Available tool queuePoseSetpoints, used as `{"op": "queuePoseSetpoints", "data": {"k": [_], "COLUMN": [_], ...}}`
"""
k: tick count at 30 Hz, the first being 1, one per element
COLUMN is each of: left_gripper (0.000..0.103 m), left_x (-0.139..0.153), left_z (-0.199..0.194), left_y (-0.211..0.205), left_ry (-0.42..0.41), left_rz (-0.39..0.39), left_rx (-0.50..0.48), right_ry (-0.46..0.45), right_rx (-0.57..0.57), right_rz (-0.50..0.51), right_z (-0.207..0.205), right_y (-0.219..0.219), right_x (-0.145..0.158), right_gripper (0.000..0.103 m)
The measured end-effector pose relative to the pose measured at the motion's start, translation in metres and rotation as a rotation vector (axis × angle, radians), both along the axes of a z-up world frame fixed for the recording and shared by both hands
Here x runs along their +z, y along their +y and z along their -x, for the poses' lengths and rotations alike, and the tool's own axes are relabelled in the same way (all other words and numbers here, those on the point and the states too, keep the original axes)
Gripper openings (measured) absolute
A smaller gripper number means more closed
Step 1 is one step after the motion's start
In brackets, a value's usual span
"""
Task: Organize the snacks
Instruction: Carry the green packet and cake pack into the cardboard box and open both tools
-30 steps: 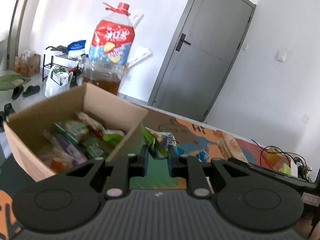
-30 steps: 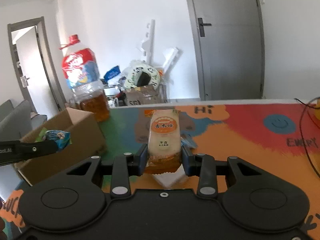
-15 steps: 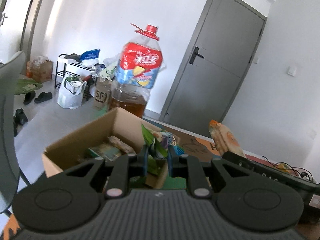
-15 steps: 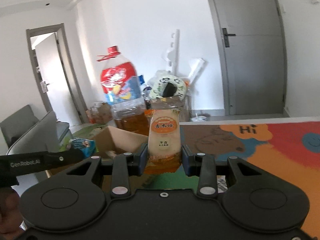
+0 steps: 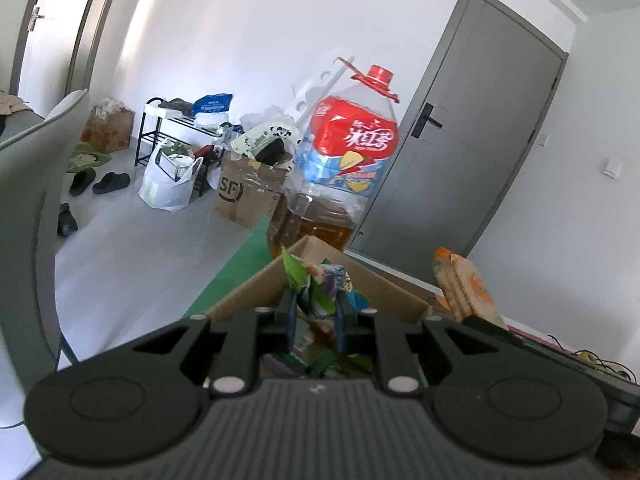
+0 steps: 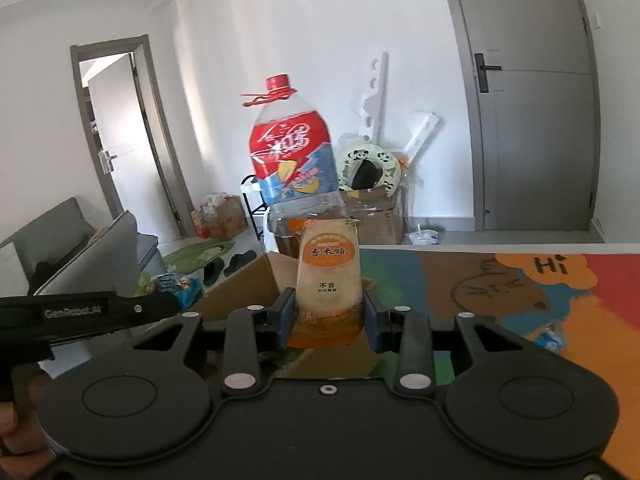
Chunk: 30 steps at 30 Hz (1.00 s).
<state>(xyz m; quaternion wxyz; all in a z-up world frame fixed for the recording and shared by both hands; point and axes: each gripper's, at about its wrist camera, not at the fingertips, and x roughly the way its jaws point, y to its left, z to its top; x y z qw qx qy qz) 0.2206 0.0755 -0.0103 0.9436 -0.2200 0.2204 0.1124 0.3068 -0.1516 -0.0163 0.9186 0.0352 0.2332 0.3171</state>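
Left hand-held gripper (image 5: 314,322) clamps a green snack packet (image 5: 316,288) above the open cardboard box (image 5: 384,292). Right hand-held gripper (image 6: 329,316) grips an upright rice-cracker pack (image 6: 329,276) beside the box, over the tabletop (image 6: 560,320).

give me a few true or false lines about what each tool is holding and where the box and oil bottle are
1. The right tool grips an orange rice cracker pack. True.
2. The left tool is empty. False: it pinches a green snack packet.
3. The cardboard box already holds snacks. True.
4. The oil bottle lies on its side. False: it stands upright behind the box.
5. The grey door is wide open. False: it is closed.
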Motion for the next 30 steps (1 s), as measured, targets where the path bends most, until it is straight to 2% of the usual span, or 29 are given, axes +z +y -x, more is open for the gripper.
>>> {"op": "queuePoseSetpoints", "data": {"k": [5, 8, 10, 12, 14, 22, 25, 30], "left_gripper": [0.018, 0.023, 0.028, 0.041, 0.045, 0.049, 0.055, 0.073], "left_x": [-0.005, -0.007, -0.008, -0.008, -0.008, -0.006, -0.004, -0.003], "left_z": [-0.003, 0.0, 0.002, 0.004, 0.007, 0.017, 0.02, 0.025], "left_y": [0.013, 0.015, 0.015, 0.015, 0.014, 0.017, 0.017, 0.015], "left_ry": [0.02, 0.029, 0.034, 0.038, 0.04, 0.032, 0.028, 0.023], "left_rz": [0.024, 0.026, 0.037, 0.033, 0.017, 0.024, 0.024, 0.019], "left_rx": [0.019, 0.029, 0.029, 0.039, 0.05, 0.064, 0.07, 0.083], "right_ry": [0.004, 0.004, 0.007, 0.01, 0.017, 0.022, 0.024, 0.023], "right_rx": [0.019, 0.034, 0.047, 0.057, 0.067, 0.087, 0.095, 0.074], "right_rz": [0.013, 0.015, 0.013, 0.011, 0.009, 0.011, 0.006, 0.012], "right_z": [-0.004, -0.002, -0.002, -0.002, -0.002, 0.004, 0.008, 0.011], "right_y": [0.016, 0.024, 0.028, 0.032, 0.037, 0.045, 0.045, 0.035], "right_x": [-0.002, -0.003, -0.003, -0.004, -0.006, -0.006, -0.005, -0.004], "right_gripper": [0.036, 0.036, 0.036, 0.036, 0.036, 0.036, 0.043, 0.054]}}
